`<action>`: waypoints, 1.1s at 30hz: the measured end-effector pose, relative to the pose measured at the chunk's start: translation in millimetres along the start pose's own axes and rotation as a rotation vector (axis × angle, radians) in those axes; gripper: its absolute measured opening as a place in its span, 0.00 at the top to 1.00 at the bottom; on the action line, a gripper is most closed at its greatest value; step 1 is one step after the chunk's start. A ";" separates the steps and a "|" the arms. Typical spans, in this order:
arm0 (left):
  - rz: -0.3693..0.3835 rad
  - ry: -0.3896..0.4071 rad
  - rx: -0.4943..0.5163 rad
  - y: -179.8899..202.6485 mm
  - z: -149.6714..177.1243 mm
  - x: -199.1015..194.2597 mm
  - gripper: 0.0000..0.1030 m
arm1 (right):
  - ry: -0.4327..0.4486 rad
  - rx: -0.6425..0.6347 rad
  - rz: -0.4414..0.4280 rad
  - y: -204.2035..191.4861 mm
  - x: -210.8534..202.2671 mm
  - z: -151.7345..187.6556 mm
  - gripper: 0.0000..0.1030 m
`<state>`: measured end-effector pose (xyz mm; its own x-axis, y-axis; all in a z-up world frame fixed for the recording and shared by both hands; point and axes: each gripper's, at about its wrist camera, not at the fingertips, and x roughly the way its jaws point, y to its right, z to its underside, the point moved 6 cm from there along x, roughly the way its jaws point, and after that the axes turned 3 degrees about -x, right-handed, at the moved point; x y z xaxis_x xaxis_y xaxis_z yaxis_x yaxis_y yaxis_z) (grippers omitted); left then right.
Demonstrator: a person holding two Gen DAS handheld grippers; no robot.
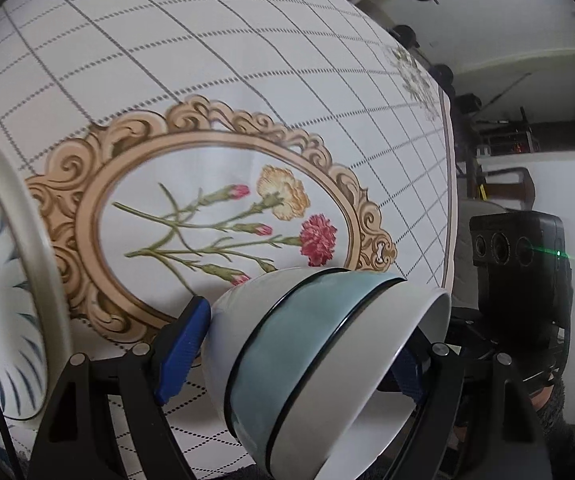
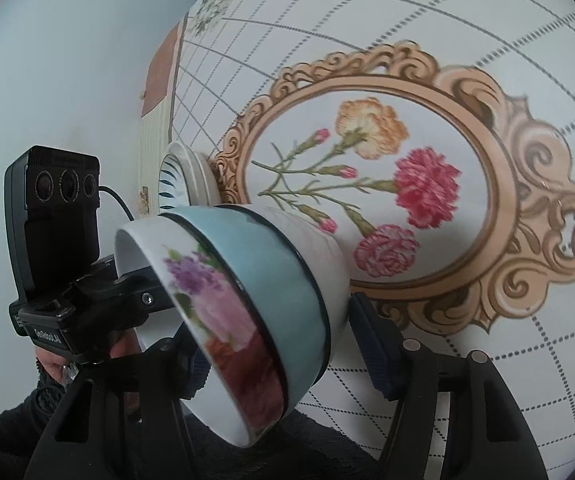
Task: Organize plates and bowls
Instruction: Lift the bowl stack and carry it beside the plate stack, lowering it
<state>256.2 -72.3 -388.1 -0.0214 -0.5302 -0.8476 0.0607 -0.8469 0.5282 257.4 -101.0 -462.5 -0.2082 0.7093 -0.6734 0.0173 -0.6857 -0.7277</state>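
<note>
Looking through the left wrist view: the left gripper point(image 1: 299, 344) is clenched on a tilted blue-banded bowl point(image 1: 319, 360) lifted off the tablecloth point(image 1: 247, 80), with a plate point(image 1: 7, 280) at the frame's left edge. In the right wrist view the right gripper point(image 2: 275, 344) also straddles that bowl, but whether it is actually clamped I can't tell. Judging by this, nothing looks stacked yet, so most of the sorting is left.

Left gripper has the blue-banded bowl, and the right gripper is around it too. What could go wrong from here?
1. The bowl is tilted on its side, with the left gripper holding its glazed wall, one finger inside. It could slip or rotate.
2. The right gripper brackets the same bowl. Whether it grips is unclear, so an early release might drop it.
3. The leaf-patterned plate sits close beside the bowl, so a swing could knock it.
</note>
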 end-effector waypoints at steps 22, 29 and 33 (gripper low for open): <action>0.031 -0.020 -0.047 -47.6 -21.1 -23.9 0.46 | -0.040 0.059 -0.020 -45.4 41.3 -24.1 0.51; 0.001 -0.053 0.024 -31.7 -21.6 -11.2 0.46 | -0.046 0.040 0.111 -41.6 55.3 -22.1 0.54; -0.106 -0.038 0.053 -40.5 -26.3 -29.6 0.44 | -0.042 -0.029 0.241 -41.5 52.2 -25.3 0.37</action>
<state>280.7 -21.3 -385.8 -0.0624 -0.4377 -0.8969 0.0036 -0.8988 0.4384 270.6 -31.4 -470.8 -0.2350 0.5179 -0.8225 0.0995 -0.8290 -0.5504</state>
